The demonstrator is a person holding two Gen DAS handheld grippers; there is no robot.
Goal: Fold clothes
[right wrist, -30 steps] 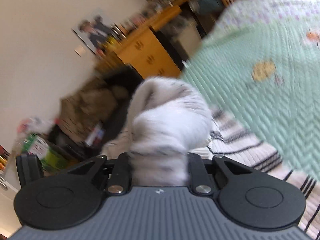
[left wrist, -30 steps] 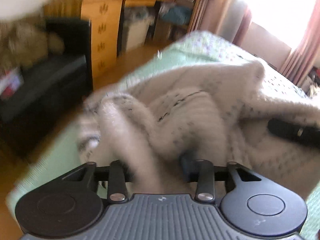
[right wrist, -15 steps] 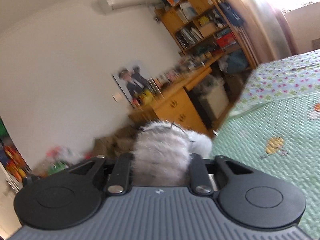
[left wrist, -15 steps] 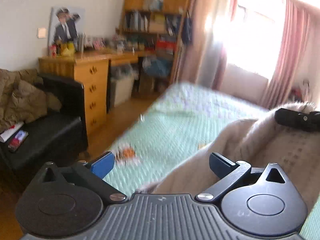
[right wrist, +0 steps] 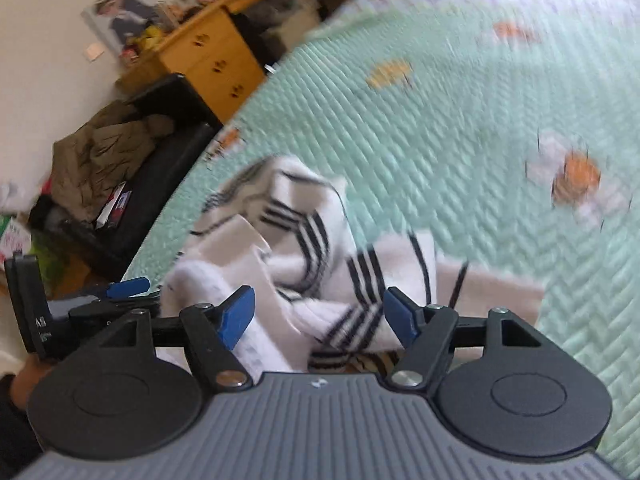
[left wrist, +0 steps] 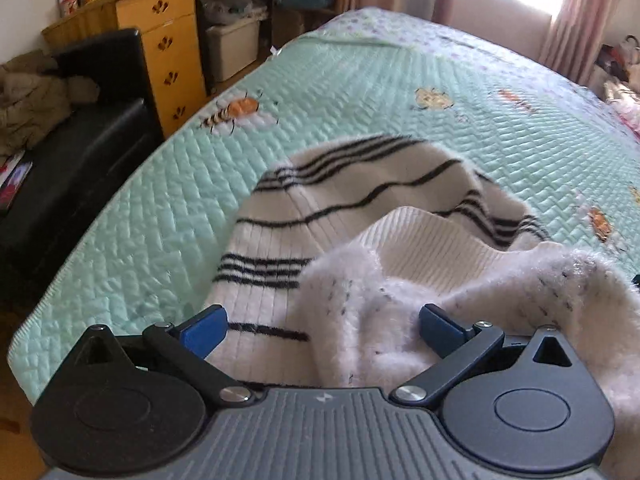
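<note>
Over the near end of the bed (left wrist: pixel 360 92), the left hand-held gripper (left wrist: pixel 322 326) stands with its blue pads spread as wide as they go, the jaws having just swung apart; fluffy white cloth lies between them but neither pad presses on it. The right hand-held gripper (right wrist: pixel 320 316) has also just been opening, and its pads stand clear on either side of the cloth below. That cloth is the striped sweater (left wrist: pixel 340 216), white with thin black bands, lying rumpled in a heap on the mint quilted bedspread (left wrist: pixel 168 208), its fuzzy inner face turned up nearest the left gripper. In the right wrist view the left gripper shows at the far left edge, held in a person's hand (right wrist: pixel 24 380). Beyond the bed's side stands a black armchair (left wrist: pixel 80 128) with an olive jacket (left wrist: pixel 32 96) dumped in it. Further back, beside the wooden drawers (left wrist: pixel 168 60), a pale storage bin (left wrist: pixel 232 48) sits under the desk; its contents cannot be made out.
</note>
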